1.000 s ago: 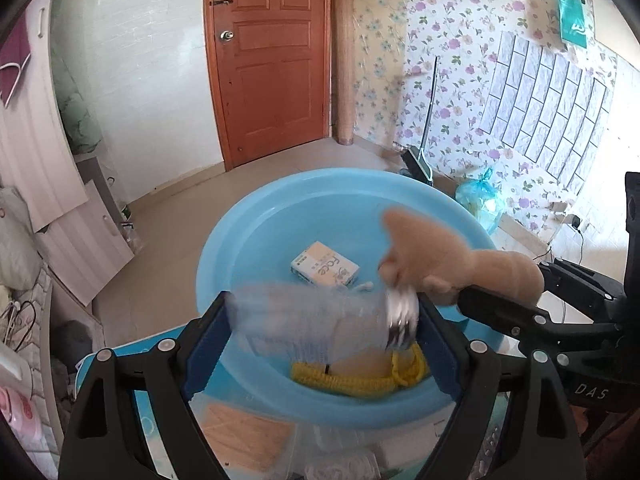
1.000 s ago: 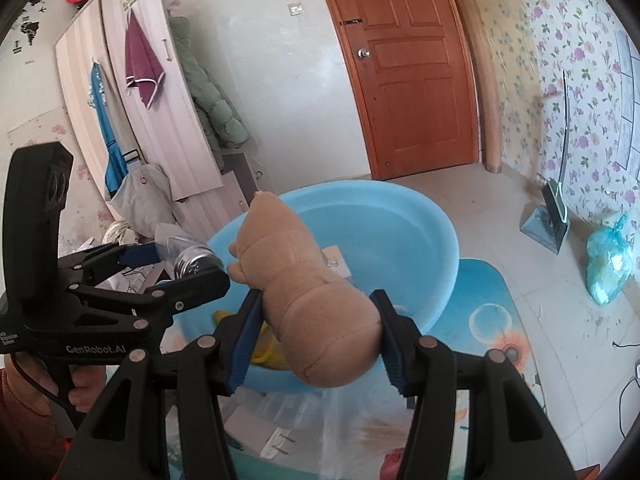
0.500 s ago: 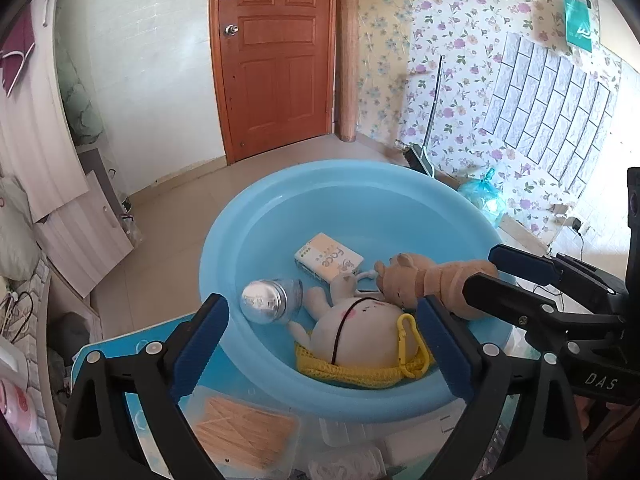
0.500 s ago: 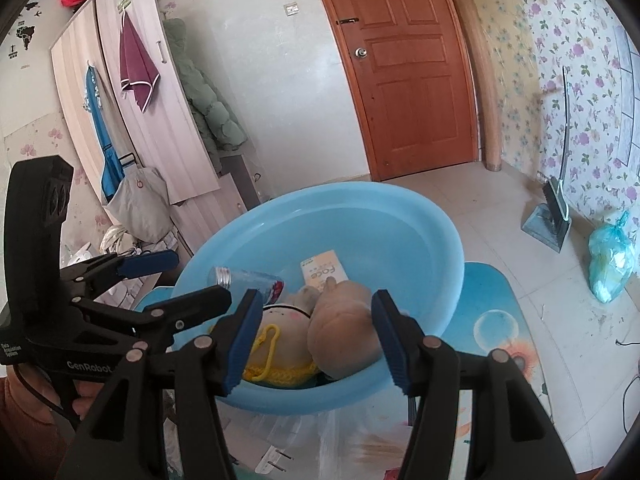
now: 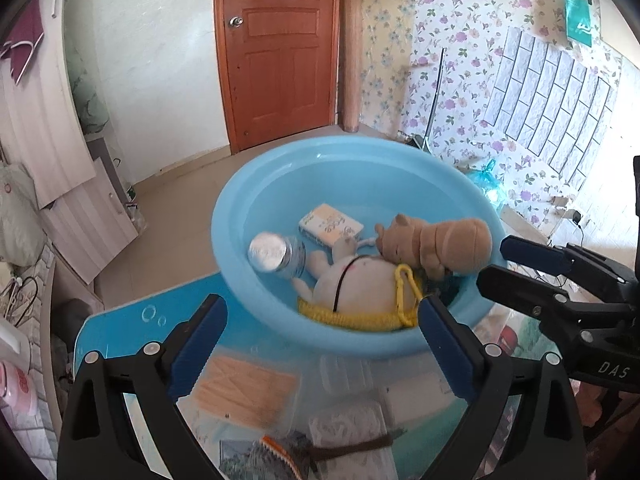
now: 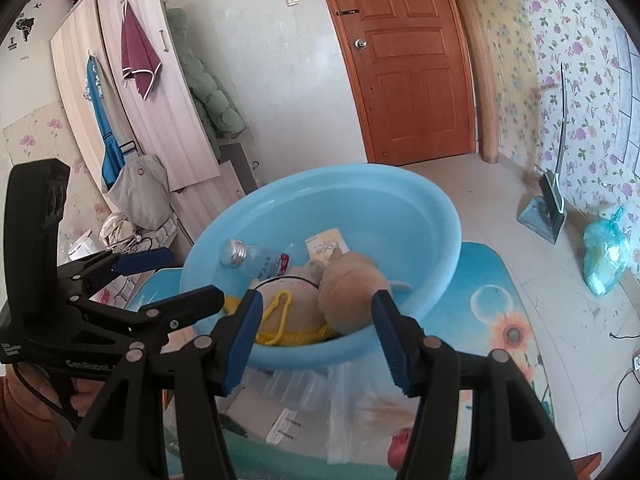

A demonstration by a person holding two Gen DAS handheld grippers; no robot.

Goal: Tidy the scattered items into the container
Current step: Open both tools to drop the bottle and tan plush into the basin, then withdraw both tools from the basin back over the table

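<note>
Blue basin [image 5: 240, 216] is holding the brown plush [image 5: 436, 244] and bottle [image 5: 276, 254]; I am hovering both tongs, left [image 5: 320, 332] and right [image 6: 316, 336], wide and empty, above packets [image 5: 244, 392] lying nearer my left.

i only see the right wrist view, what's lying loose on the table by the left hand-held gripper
observer: a flat tan packet lies on the table, just short of the blue basin, below the open left hand-held gripper.
operator: anything beside it
observer: a white lacy bundle with a brown band around it, nearer the camera.
operator: that all
observer: no, something with orange bristles shows at the bottom edge; I cannot tell what it is.
</note>
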